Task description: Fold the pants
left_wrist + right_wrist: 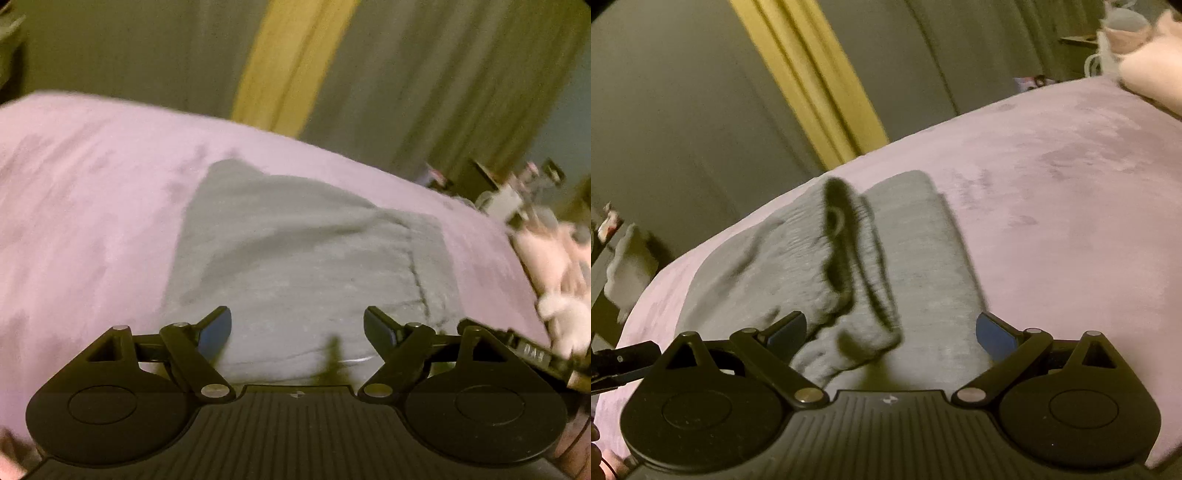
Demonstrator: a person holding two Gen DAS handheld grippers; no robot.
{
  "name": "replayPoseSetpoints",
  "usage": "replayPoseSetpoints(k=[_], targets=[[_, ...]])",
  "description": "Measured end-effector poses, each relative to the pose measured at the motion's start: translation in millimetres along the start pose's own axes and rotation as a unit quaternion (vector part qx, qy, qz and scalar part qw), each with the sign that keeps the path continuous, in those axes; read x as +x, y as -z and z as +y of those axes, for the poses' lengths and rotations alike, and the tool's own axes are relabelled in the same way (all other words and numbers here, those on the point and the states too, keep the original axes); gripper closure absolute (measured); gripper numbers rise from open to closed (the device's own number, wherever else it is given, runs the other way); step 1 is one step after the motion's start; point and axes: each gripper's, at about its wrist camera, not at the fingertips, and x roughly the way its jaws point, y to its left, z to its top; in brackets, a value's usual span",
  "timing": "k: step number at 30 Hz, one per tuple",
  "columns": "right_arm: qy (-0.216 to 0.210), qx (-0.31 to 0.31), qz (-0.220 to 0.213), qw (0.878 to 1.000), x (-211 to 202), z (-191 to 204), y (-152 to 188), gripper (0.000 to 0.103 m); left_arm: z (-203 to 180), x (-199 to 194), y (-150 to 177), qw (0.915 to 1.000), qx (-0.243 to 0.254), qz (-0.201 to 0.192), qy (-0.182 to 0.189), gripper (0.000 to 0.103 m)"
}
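left tool [297, 328]: we are holding it with its fingers spread wide, gripping nothing, just above the near edge of the grey pants [306, 258]. right tool [891, 332]: we are keeping it spread wide too, hovering over the bunched waistband [846, 258], whose dark opening is facing up; whether the left finger [786, 328] is touching the cloth we cannot tell. pants: they are lying partly folded on the pink blanket [92, 221] of the bed, a flat folded panel [923, 251] sitting beside the waistband. beyond the bed: green curtains [388, 92] with a yellow strip [291, 62] are hanging. a pale plush toy [561, 317] is lying at the bed's right edge. both views are blurring.
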Motion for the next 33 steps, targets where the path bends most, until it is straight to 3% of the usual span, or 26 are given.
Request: replayPoseSetpoints(k=[6, 10, 12, 14, 16, 17, 19, 21, 27, 28, 30, 33], targets=[[-0.026, 0.001, 0.024, 0.999, 15, 20, -2, 0.005, 28, 0, -6, 0.9980, -0.056, 0.005, -0.030, 0.018], [-0.032, 0.068, 0.063, 0.995, 46, 18, -7, 0.006, 45, 4, -4, 0.9951, -0.093, 0.020, -0.025, 0.017], [-0.027, 0.092, 0.056, 0.994, 47, 16, -12, 0.024, 48, 2, -3, 0.9943, -0.101, 0.022, -0.025, 0.017], [-0.035, 0.101, 0.057, 0.993, 45, 15, -15, 0.025, 51, 0, -2, 0.9939, -0.106, 0.017, -0.025, 0.015], [-0.033, 0.099, 0.064, 0.992, 47, 13, -14, 0.024, 52, 0, -1, 0.9930, -0.112, 0.016, -0.034, 0.014], [-0.033, 0.102, 0.076, 0.991, 50, 10, -14, 0.017, 53, 1, -1, 0.9923, -0.116, 0.020, -0.037, 0.014], [-0.041, 0.113, 0.083, 0.989, 57, 6, -13, 0.014, 53, 1, 0, 0.9918, -0.119, 0.023, -0.040, 0.014], [-0.050, 0.117, 0.085, 0.988, 59, 8, -15, 0.004, 52, 1, 1, 0.9918, -0.116, 0.021, -0.050, 0.014], [-0.037, 0.103, 0.101, 0.989, 66, 16, -19, 0.004, 50, 5, 2, 0.9917, -0.102, 0.033, -0.071, 0.013], [-0.039, 0.103, 0.103, 0.989, 66, 15, -21, 0.005, 49, 5, 3, 0.9917, -0.100, 0.033, -0.073, 0.012], [-0.033, 0.100, 0.104, 0.989, 62, 13, -23, 0.023, 49, 6, 4, 0.9918, -0.098, 0.034, -0.075, 0.012], [-0.049, 0.098, 0.103, 0.989, 55, 11, -22, 0.026, 50, 7, 5, 0.9913, -0.100, 0.038, -0.077, 0.011]])
